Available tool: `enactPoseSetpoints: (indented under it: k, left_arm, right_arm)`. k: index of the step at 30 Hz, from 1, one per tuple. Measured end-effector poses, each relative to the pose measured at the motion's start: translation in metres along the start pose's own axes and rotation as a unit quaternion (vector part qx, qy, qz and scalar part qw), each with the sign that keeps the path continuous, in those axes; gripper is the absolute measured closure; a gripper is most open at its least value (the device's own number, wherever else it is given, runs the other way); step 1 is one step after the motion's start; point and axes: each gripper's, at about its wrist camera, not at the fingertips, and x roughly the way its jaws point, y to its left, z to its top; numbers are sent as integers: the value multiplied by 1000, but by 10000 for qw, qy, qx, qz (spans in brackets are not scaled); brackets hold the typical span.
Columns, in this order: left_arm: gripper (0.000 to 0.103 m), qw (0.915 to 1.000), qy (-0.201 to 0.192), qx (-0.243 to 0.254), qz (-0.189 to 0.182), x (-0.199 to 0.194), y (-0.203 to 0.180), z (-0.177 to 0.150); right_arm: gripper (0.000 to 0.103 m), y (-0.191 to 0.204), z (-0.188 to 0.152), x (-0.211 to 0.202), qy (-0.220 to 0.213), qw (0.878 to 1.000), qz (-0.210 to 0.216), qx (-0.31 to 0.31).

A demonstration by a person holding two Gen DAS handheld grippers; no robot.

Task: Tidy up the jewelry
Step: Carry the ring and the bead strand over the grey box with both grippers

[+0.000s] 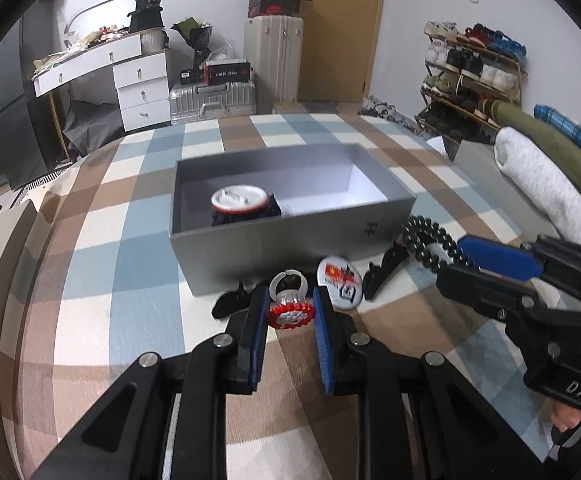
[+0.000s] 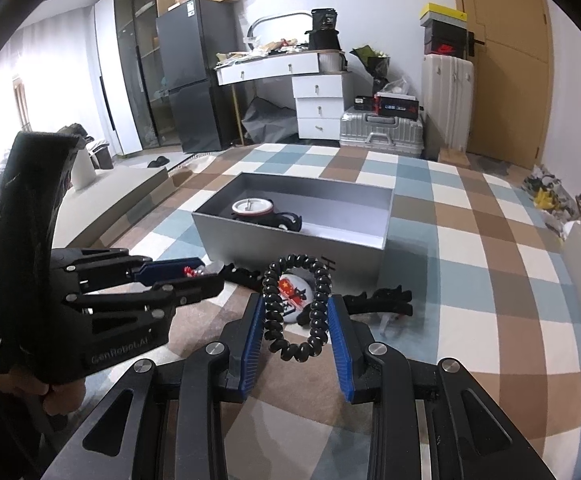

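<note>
Two grips: ring (image 1: pixel 291 309), bead bracelet (image 2: pixel 296 306).

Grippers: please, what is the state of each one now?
Left gripper: closed on the red ring.
Right gripper: closed on the black bead bracelet.

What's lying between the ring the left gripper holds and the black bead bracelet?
A round white badge with a red and black print lies on the checked cloth between the ring and the bracelet, seen in the left wrist view.
</note>
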Motion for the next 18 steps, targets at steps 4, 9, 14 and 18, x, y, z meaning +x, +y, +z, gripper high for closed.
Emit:
enactPoseSetpoints:
  k: [4, 9, 14, 18]
  left_arm:
    - [86, 9998, -153, -51, -141, 0, 2, 9]
    - [86, 9994, -291, -71, -199, 1, 3, 17]
    - [86, 9991, -374, -12, -192, 4, 3, 22]
    - [86, 9990, -400, -33, -197, 8, 6, 27]
  right_arm:
    - [72, -1, 4, -2, -67, 10000, -14, -2]
    - [72, -2, 9, -2, -145, 9999, -31, -15]
    - [72, -3, 15, -1, -211, 9997, -75, -36]
    - [72, -6, 21, 3, -228, 9997, -64, -14]
